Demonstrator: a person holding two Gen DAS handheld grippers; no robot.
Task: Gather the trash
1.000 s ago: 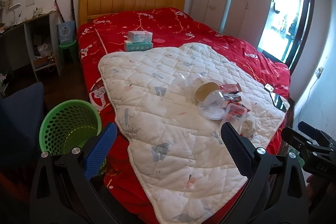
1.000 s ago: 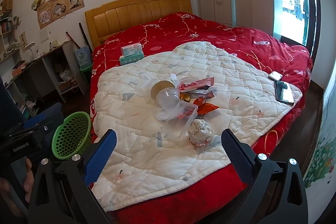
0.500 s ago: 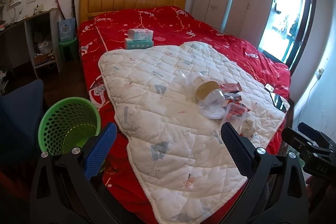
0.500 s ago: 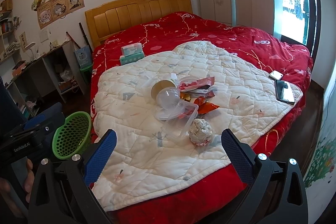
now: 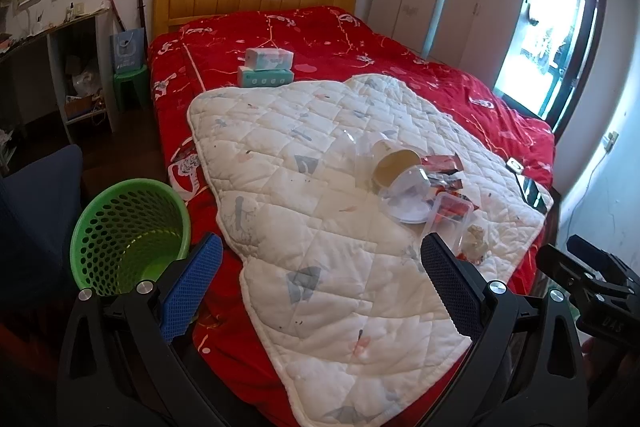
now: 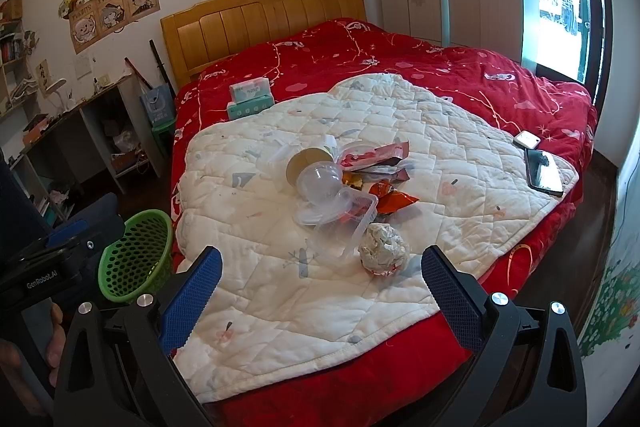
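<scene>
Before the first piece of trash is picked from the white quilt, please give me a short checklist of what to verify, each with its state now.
1. Left gripper open and holding nothing: ok.
2. Right gripper open and holding nothing: ok.
3. Green basket upright on the floor beside the bed, its mouth unobstructed: ok.
4. Nearest piece, the crumpled paper ball, lies apart from the pile with free space around it: ok.
5. Phone lies at the quilt edge, away from the trash pile: ok.
6. Clear container has nothing left inside: cannot tell.
</scene>
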